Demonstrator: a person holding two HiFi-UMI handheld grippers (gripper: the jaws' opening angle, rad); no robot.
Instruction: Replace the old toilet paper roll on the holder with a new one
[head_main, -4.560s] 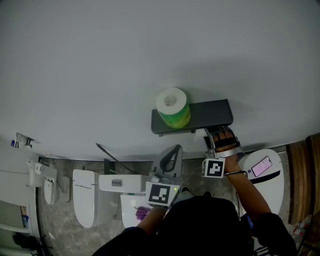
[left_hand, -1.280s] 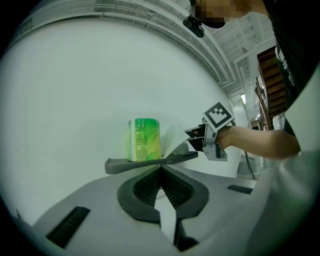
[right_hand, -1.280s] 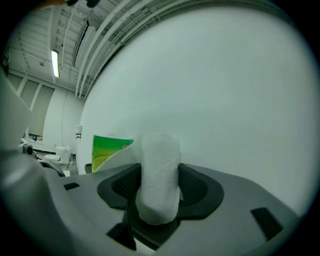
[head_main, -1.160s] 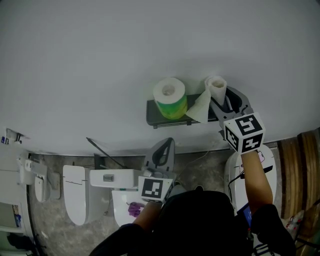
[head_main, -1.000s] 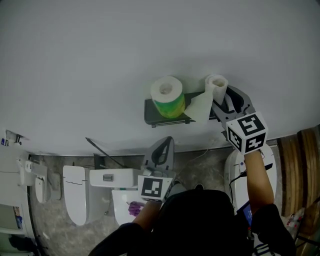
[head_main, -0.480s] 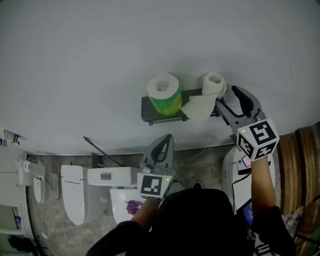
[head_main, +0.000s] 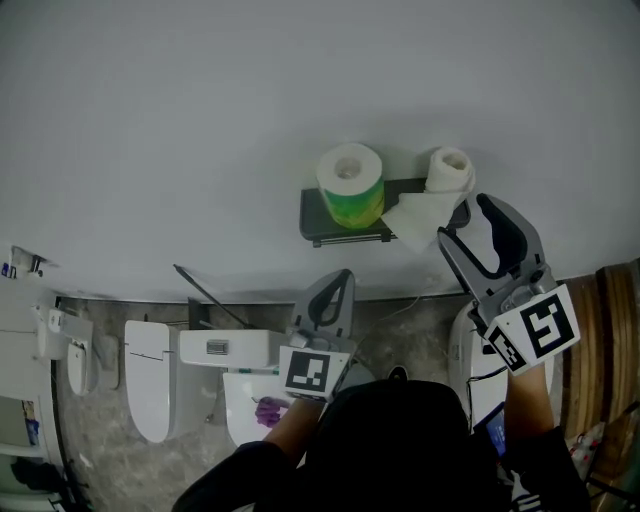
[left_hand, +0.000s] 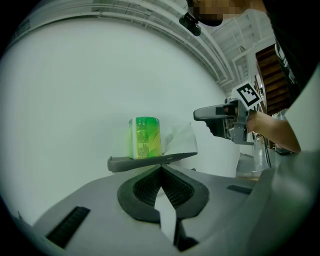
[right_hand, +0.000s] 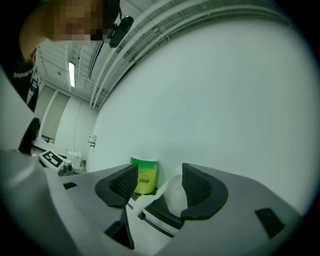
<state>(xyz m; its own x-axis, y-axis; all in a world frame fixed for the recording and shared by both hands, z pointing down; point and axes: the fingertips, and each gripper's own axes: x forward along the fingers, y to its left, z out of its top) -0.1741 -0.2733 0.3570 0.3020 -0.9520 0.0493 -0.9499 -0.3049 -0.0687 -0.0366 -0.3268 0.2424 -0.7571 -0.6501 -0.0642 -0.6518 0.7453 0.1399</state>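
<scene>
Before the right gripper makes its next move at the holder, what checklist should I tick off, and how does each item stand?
1. Right gripper free: ok, jaws apart, nothing between them, clear of the rolls.
2. Old roll parked: ok, upright on the right end of the holder shelf.
3. Its loose tail out of the way: not ok, it drapes over the shelf's front edge.
4. New roll reachable: ok, upright at the shelf's left end, in its green wrapper.
5. Left gripper clear: ok, jaws together, low and away from the shelf.
</scene>
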